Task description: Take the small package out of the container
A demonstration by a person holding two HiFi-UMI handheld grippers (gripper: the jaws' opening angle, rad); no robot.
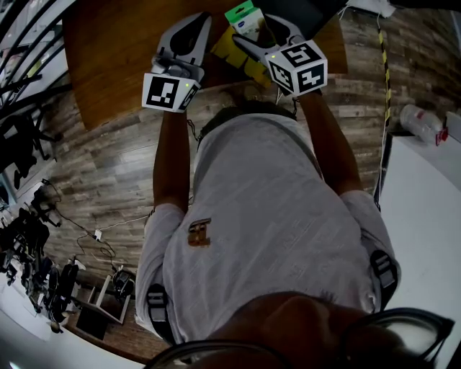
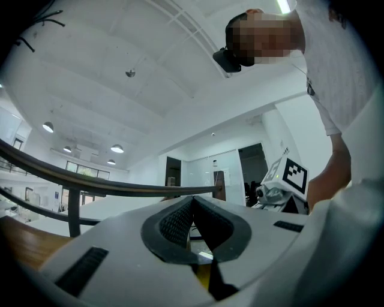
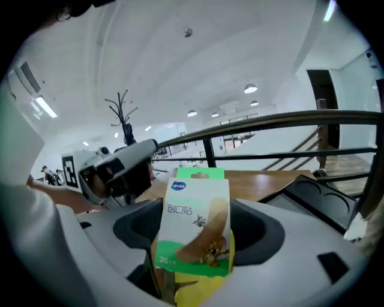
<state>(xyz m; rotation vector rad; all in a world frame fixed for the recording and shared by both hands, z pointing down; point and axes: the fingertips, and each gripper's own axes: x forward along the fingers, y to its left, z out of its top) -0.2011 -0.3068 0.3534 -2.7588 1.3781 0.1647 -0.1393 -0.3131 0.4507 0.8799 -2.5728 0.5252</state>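
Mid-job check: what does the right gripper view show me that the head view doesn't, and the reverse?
Right gripper view only: the small package's printed front, a cartoon plaster, clamped between the jaws. Head view only: the plank floor, the person's white shirt, the right gripper's marker cube. Both: the package, the yellow container, the left gripper, the wooden table.

On the wooden table [image 1: 115, 50]: 1 yellow container [image 1: 234, 56]. Above this table: 1 small package [image 1: 243, 17] and 2 grippers, the left gripper [image 1: 196, 25] and the right gripper [image 1: 248, 37]. Beside it: 1 person [image 1: 266, 216].
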